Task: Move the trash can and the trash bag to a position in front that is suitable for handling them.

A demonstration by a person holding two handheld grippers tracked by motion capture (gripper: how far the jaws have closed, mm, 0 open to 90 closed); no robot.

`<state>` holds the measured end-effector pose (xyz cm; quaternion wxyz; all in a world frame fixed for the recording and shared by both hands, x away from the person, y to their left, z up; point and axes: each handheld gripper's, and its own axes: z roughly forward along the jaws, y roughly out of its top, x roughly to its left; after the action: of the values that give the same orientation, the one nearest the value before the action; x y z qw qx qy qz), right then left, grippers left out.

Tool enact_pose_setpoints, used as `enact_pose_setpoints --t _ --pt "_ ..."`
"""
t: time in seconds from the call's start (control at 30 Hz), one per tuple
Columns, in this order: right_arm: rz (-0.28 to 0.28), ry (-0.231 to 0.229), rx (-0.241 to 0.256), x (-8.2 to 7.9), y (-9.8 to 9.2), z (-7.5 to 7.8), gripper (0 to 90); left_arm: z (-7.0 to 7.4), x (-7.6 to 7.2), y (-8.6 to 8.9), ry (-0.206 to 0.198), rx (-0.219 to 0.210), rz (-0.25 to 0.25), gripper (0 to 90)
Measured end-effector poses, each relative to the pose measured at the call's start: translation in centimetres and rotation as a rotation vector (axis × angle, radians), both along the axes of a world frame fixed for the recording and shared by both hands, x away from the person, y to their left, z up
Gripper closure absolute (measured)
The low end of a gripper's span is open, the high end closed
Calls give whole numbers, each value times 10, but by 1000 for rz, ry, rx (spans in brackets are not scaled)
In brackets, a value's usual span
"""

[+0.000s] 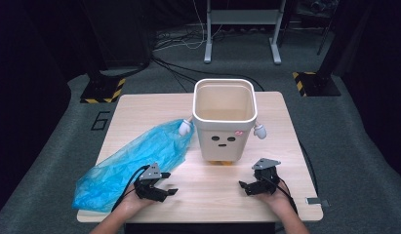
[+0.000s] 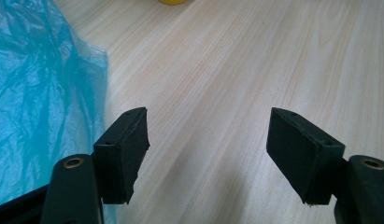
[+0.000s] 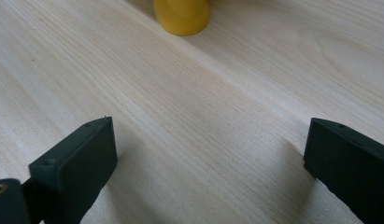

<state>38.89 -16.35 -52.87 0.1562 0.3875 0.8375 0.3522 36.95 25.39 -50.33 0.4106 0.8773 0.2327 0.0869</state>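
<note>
Start step, nothing grasped: left gripper [image 1: 156,186] and right gripper [image 1: 256,185] rest on the worktop [image 1: 212,190], fingers spread, likely next the left must reach the blue bag [image 1: 134,161] to line the bin [image 1: 225,119].

Bin [image 1: 224,127]: cream, black face marks, yellow feet. Bag [image 1: 132,160]: translucent blue. Tabletop [image 1: 212,190]: pale wood grain. Fingers [image 2: 124,154]: black. Floor [image 1: 364,161]: grey carpet.

Two black grippers, left gripper [image 1: 156,186], right gripper [image 1: 256,185], grey three-cornered top plates, black cables, flat black pads [image 2: 133,149], brass screws
</note>
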Motion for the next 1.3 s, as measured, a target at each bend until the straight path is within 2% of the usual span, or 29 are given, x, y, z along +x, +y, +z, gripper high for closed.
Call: enact_pose_setpoints --t 0.4,0.7,1.3 --pt "0 0 0 0 0 0 18 7 0 8 5 -15 2 307" --pt "0 0 0 0 0 0 18 14 1 17 0 -46 22 309" --pt "0 0 0 0 0 0 18 20 9 42 -4 -36 82 314"
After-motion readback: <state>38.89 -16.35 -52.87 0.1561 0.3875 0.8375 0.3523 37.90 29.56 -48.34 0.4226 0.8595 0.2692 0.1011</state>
